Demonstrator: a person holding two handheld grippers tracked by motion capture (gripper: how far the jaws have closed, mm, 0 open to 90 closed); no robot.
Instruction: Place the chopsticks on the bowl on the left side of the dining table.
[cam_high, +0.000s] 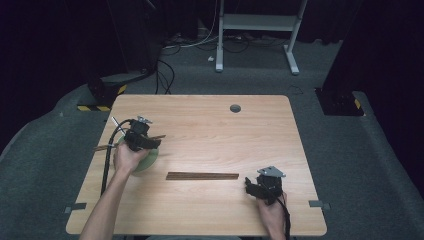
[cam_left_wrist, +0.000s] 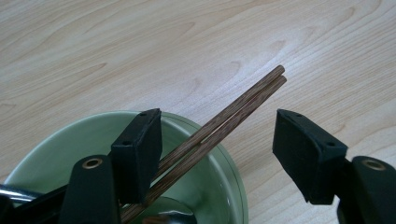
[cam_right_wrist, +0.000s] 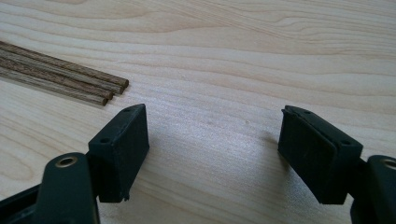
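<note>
A pale green bowl (cam_left_wrist: 60, 144) sits near the table's left side, also seen in the high view as the bowl (cam_high: 150, 161). A pair of brown chopsticks (cam_left_wrist: 243, 105) rests across its rim, tips pointing out over the table. My left gripper (cam_left_wrist: 217, 116) hovers over the bowl with its jaws open around the pair; the sticks run close along the left pad and stay well clear of the right one. A bundle of chopsticks (cam_high: 202, 175) lies flat at the table's middle. My right gripper (cam_right_wrist: 215, 112) stands open just right of that bundle's ends (cam_right_wrist: 100, 88), with nothing between its jaws.
A metal utensil handle (cam_high: 116, 123) sticks out of the bowl toward the back left. The wooden table (cam_high: 215, 130) has a round cable hole (cam_high: 235, 108) at the back. A white desk frame (cam_high: 257, 30) stands on the carpet beyond.
</note>
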